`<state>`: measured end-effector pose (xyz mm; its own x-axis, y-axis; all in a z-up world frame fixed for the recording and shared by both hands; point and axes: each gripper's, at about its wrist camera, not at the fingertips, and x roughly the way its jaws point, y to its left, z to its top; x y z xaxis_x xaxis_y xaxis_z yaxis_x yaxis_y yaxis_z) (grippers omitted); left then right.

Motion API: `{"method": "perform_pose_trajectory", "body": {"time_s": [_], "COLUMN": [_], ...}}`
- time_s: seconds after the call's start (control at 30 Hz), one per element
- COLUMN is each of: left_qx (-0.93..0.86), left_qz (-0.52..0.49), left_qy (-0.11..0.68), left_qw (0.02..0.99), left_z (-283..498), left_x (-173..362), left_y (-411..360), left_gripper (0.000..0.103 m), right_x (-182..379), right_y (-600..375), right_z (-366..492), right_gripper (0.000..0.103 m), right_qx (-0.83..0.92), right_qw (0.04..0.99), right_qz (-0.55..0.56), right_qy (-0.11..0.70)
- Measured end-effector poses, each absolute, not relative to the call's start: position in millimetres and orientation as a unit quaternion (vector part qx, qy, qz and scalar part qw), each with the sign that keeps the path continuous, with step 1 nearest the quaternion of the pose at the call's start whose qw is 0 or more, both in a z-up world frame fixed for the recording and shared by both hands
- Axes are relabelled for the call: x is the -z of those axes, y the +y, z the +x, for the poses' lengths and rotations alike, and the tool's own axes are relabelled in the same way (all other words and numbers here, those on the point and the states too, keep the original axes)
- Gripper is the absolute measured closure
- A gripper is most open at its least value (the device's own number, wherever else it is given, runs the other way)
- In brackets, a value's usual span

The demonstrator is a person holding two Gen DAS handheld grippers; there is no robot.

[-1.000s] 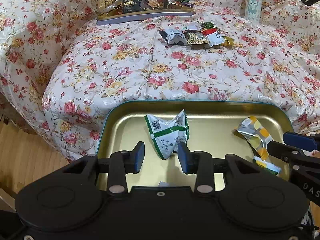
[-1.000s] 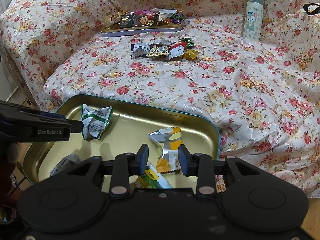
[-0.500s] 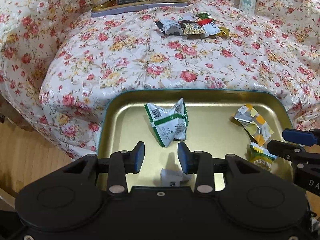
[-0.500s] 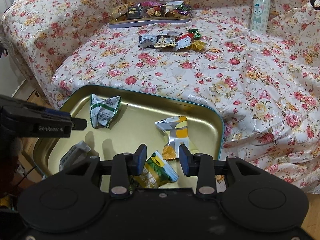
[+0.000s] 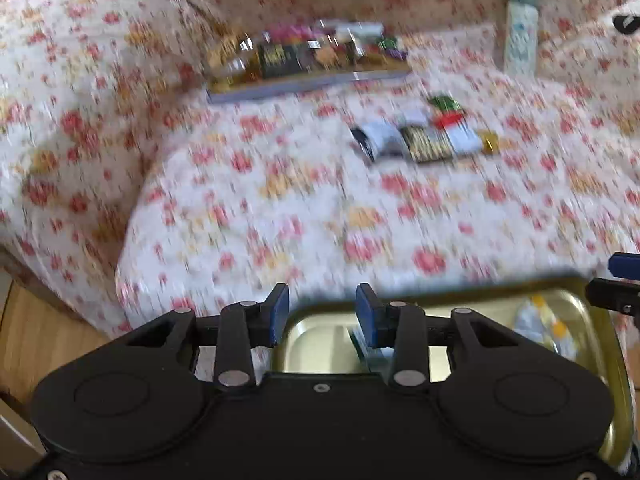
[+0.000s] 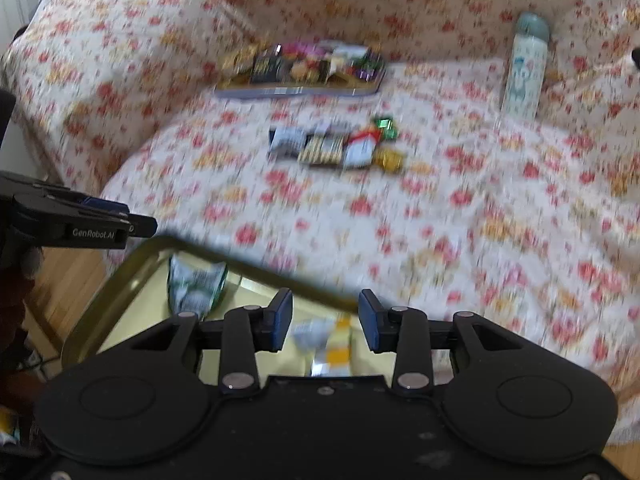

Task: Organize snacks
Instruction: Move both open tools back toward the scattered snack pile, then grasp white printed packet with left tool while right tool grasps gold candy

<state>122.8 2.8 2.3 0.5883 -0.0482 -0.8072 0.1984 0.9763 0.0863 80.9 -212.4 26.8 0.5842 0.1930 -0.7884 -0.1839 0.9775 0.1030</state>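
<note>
Both views are motion-blurred. A gold tray [image 5: 592, 300] [image 6: 120, 264] lies at the near edge of the flowered bed. It holds a green-white packet [image 6: 196, 288] and a silver-yellow packet [image 6: 332, 340] [image 5: 540, 324]. A pile of loose snacks [image 5: 424, 136] [image 6: 336, 144] lies mid-bed. A far tray full of snacks [image 5: 304, 60] [image 6: 300, 68] sits behind it. My left gripper [image 5: 322, 316] is open and empty over the gold tray's far rim. My right gripper [image 6: 324, 320] is open and empty above the silver-yellow packet. The left gripper also shows in the right wrist view [image 6: 132, 224].
A pale bottle [image 5: 520, 32] [image 6: 524, 68] stands at the back right of the bed. Wooden floor [image 5: 36, 340] lies left of the bed. The flowered cover [image 6: 480, 220] is wrinkled and rises into cushions at the left and back.
Both grippers have lifted and tilted up toward the bed, so the gold tray has dropped low in both views. Both stay open and empty.
</note>
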Motion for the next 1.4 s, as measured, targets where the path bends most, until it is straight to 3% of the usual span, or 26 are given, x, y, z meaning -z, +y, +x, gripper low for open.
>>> {"method": "perform_pose_trajectory", "body": {"time_s": [0.27, 0.67, 1.17, 1.4], "left_qx": [0.057, 0.071, 0.137, 0.138], "left_qz": [0.047, 0.025, 0.16, 0.157], "left_qy": [0.391, 0.388, 0.348, 0.343], "left_qw": [0.918, 0.918, 0.914, 0.916], "left_z": [164.8, 217.9, 233.2, 249.6], "left_x": [-7.9, 17.0, 47.3, 49.8], "left_y": [6.3, -9.5, -61.9, -68.2], "left_gripper": [0.055, 0.055, 0.054, 0.051], "right_x": [-32.8, -15.7, 7.7, 17.1], "right_y": [-221.6, -235.4, -240.7, -242.3], "right_z": [125.8, 182.0, 221.3, 232.0], "right_gripper": [0.063, 0.062, 0.062, 0.062], "right_qx": [-0.082, -0.046, -0.027, -0.023], "right_qw": [0.914, 0.922, 0.916, 0.913], "right_qz": [0.01, 0.033, 0.054, 0.058], "right_qy": [0.397, 0.383, 0.397, 0.403]}}
